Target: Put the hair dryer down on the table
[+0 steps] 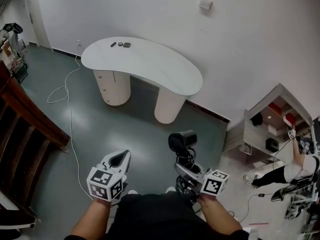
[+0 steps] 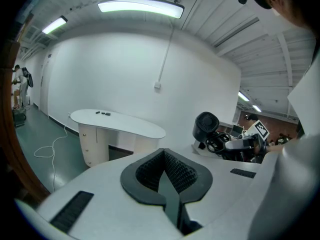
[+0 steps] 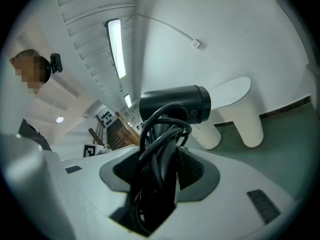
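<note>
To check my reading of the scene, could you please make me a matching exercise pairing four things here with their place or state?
Things:
1 hair dryer
2 left gripper
3 white cable
4 small dark items

Place or state:
A on the white table
B lying on the floor
C clamped in the right gripper
D empty, fingers together

Pairs: 1-C, 2-D, 3-B, 4-A

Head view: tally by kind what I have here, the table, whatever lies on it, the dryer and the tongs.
hair dryer: 1
white table: 1
small dark items on the table: 3
tongs: 2 (left tongs, right tongs)
Total: 7
</note>
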Demonstrator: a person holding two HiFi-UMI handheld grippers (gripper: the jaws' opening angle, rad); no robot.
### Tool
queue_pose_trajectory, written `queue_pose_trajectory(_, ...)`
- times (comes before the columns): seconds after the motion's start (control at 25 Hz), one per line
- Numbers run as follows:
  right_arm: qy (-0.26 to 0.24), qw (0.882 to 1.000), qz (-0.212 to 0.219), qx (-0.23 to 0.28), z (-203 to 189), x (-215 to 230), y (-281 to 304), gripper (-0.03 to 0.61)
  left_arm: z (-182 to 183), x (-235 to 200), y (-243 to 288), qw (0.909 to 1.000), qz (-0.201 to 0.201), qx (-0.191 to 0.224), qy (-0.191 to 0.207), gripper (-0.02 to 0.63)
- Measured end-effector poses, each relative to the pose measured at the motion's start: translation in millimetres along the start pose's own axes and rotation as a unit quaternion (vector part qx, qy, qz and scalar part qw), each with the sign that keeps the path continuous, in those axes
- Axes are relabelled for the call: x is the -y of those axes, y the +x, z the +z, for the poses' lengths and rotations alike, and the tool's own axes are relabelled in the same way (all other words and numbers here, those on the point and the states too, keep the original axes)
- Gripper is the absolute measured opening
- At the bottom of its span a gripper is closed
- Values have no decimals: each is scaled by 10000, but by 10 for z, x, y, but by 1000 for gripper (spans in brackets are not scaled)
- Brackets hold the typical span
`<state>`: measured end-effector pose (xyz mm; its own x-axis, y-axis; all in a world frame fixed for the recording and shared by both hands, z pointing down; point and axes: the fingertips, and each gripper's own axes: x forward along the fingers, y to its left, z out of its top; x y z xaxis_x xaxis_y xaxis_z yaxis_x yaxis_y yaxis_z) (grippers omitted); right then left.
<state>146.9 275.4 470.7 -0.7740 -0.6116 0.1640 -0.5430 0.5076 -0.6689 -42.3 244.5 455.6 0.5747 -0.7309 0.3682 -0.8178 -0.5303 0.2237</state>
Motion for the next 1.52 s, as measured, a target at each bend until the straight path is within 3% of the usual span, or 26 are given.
queue_pose_trajectory(0.44,113,9995,-250,172,-266,-297,451,195,-226,-560,-290,9994,-221,-259,11,11)
queue_pose_trajectory(0.8,161,9994,-315,33,-215,-175,733,195,-237,-790,-165,9993,-225,-236,-182,11)
queue_pose_trajectory(1.16,290,9993,-191,110,274,365,1278,195,-75,-1195,231,9990,41,-388,-220,11)
queue_pose_trajectory(1.32,369,9991,-117,169,655,616,1551,195,234,-1408,551,9992,156,-336,-150,11)
queue_pose_trajectory(1.52,118,9999,20,70,1155,862,1760,195,674,-1624,985,9992,345,-153,-154,11)
